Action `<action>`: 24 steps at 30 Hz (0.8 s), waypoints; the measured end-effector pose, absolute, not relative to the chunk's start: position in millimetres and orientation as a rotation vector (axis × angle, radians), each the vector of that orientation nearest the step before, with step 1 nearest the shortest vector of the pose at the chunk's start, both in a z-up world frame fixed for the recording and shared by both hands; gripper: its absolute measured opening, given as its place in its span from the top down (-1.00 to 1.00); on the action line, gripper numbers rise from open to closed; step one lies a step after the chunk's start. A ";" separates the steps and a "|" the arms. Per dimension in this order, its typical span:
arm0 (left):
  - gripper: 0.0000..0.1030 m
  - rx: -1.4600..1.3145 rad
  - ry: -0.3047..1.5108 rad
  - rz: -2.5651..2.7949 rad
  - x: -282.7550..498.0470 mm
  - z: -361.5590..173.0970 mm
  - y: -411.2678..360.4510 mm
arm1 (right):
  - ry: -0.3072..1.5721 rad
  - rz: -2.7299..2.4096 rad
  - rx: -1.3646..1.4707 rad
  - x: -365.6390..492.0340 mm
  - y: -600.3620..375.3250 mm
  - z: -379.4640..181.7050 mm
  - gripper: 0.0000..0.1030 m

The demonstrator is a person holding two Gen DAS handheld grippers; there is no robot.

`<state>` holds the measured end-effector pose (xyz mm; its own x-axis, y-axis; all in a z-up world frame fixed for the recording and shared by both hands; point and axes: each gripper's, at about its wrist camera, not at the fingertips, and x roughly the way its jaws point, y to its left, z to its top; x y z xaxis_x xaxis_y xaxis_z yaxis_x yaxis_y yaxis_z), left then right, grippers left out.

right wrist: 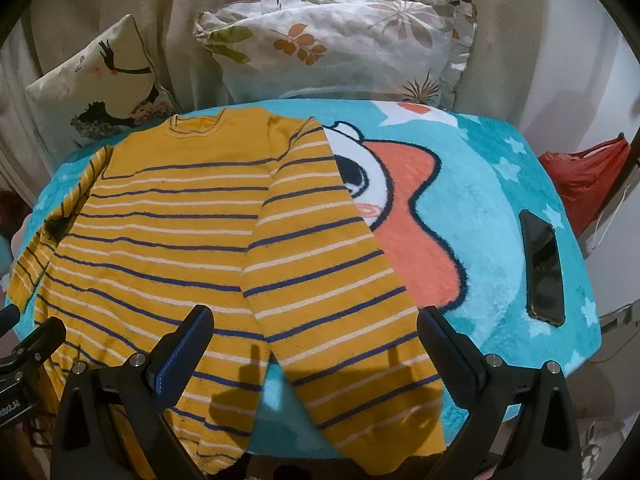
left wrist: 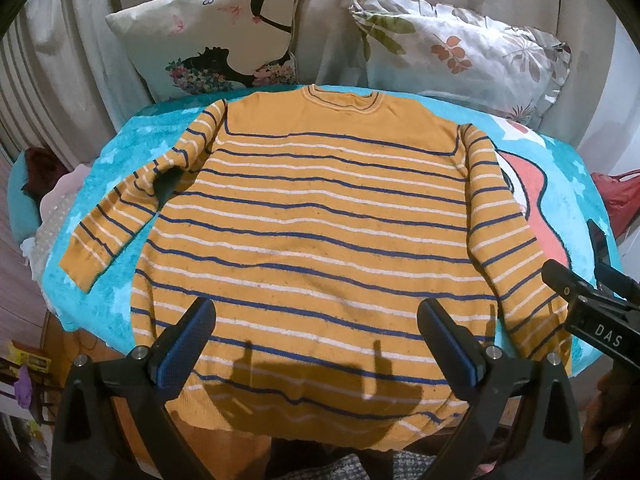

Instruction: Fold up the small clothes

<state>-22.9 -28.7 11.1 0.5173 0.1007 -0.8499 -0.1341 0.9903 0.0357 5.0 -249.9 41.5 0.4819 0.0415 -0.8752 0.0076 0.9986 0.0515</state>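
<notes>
sweater [left wrist: 312, 216]: matt knit cloth; blanket [right wrist: 488, 208]: fluffy pile | phone [right wrist: 545, 268]: glossy

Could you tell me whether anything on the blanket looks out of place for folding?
Yes: a dark phone lies on the turquoise blanket, right of the striped sweater. It touches no clothing but sits in the working area. The sweater lies flat, unfolded, its sleeves angled outward unevenly. Both tongs are open above it.

Mustard sweater [left wrist: 316, 216] with navy and white stripes, turquoise star-patterned blanket [right wrist: 480, 208]
</notes>
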 end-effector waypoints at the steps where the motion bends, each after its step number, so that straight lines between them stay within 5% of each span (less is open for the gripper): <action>1: -0.96 -0.034 1.017 0.142 -23.5 11.2 -30.0 | 1.067 0.021 0.052 4.7 -251.3 41.4 -0.99; 24: -0.96 0.041 1.042 0.182 -12.5 9.7 -17.2 | 1.069 0.003 0.082 15.8 -244.0 40.1 -0.99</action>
<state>-12.5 -17.2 9.7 0.4908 0.1699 -0.8545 -0.1306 0.9841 0.1207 15.8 -244.0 40.1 0.4813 0.0427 -0.8755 0.0372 0.9969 0.0691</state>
